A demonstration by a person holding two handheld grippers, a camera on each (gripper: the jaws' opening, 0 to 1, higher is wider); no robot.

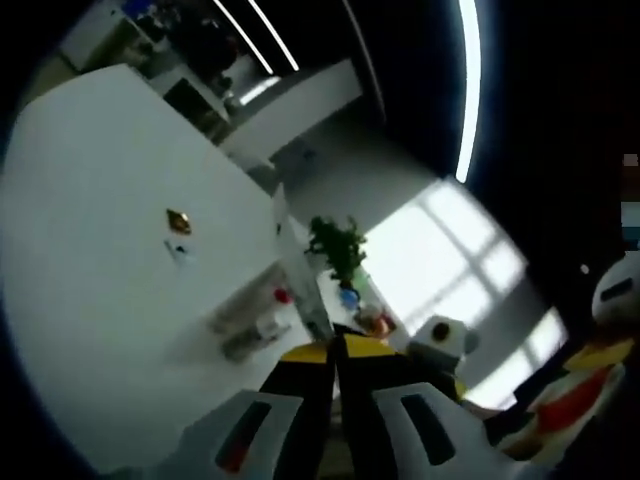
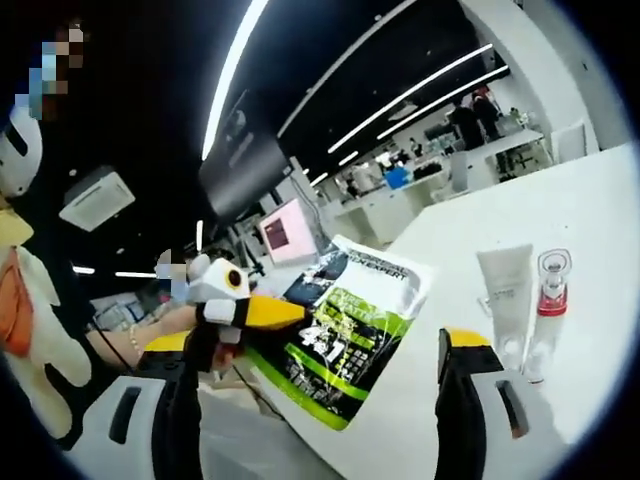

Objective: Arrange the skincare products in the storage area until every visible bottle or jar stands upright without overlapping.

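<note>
On the white desk [image 2: 590, 220], in the right gripper view, two skincare products sit side by side at about 3 o'clock. One is a white tube [image 2: 505, 290] with its flat crimped end toward 12 o'clock. Just beside it, at its 3 o'clock side, is a clear bottle [image 2: 552, 285] with a red band around the middle. Whether either one stands upright or lies flat cannot be told.

Toward 9 o'clock from the tube, a green, black and white printed pouch [image 2: 350, 335] rests tilted near the desk edge. The right tongs [image 2: 320, 400] rise from 6 o'clock with jaws spread wide and nothing between them; the pouch shows in the gap. The left tongs [image 2: 245, 310], yellow-tipped, come in from 9 o'clock, just beside the pouch.

In the left gripper view, the left tongs [image 1: 335, 385] rise from 6 o'clock with jaws closed together, empty. Beyond them small bottles or jars [image 1: 255, 325], blurred, sit near the desk [image 1: 90, 220] edge, one with a red part. A potted plant [image 1: 338, 250] is at their 2 o'clock. A small brown object [image 1: 178, 220] lies alone at 10 o'clock.
</note>
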